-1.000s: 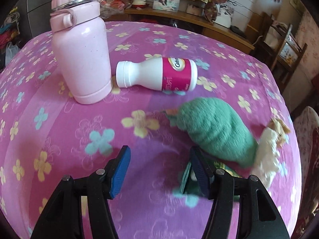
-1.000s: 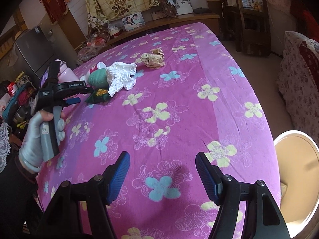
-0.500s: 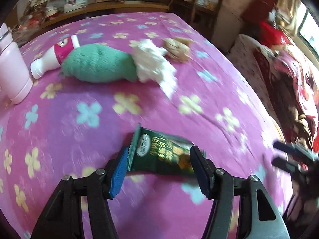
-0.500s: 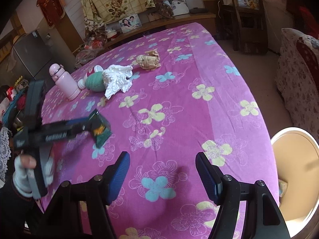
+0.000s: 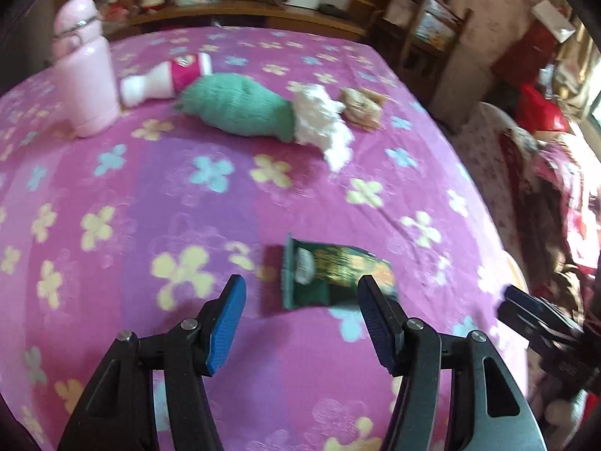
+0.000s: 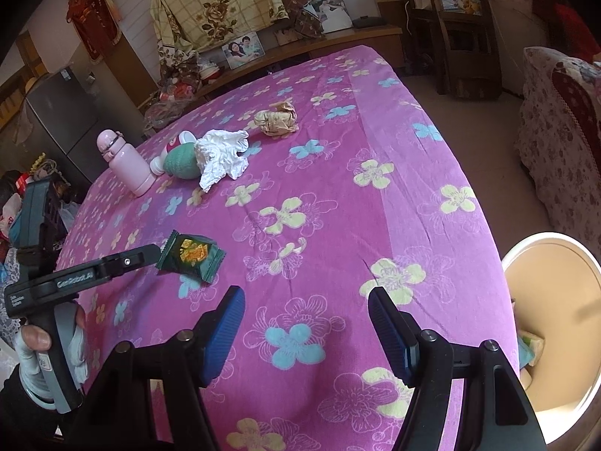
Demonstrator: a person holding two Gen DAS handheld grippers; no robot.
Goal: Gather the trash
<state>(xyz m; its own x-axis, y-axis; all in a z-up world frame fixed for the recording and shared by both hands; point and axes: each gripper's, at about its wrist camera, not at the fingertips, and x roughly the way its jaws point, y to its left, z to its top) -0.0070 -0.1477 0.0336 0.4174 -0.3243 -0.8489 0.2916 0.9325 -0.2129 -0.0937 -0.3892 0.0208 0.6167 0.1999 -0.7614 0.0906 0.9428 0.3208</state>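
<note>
A dark green snack wrapper (image 5: 332,276) lies on the pink flowered cloth (image 5: 150,195), just ahead of my open left gripper (image 5: 300,317), nearer its right finger. In the right wrist view the wrapper (image 6: 189,253) lies at the left gripper's tip (image 6: 150,253). A crumpled white tissue (image 5: 323,126) (image 6: 223,154) and a brown paper ball (image 5: 360,107) (image 6: 276,118) lie farther back. My right gripper (image 6: 306,332) is open and empty over the cloth near the table's front edge.
A pink flask (image 5: 88,71) stands at the far left, beside a lying white and pink bottle (image 5: 165,79) and a green knitted thing (image 5: 240,111). A white bin (image 6: 552,323) stands below the table's right edge. A chair (image 6: 465,22) and sofa (image 6: 563,112) stand beyond.
My left gripper swung right from the bottles, carrying the green wrapper between its fingers, then let it go. The wrapper now lies on the cloth. My right gripper barely moved.
</note>
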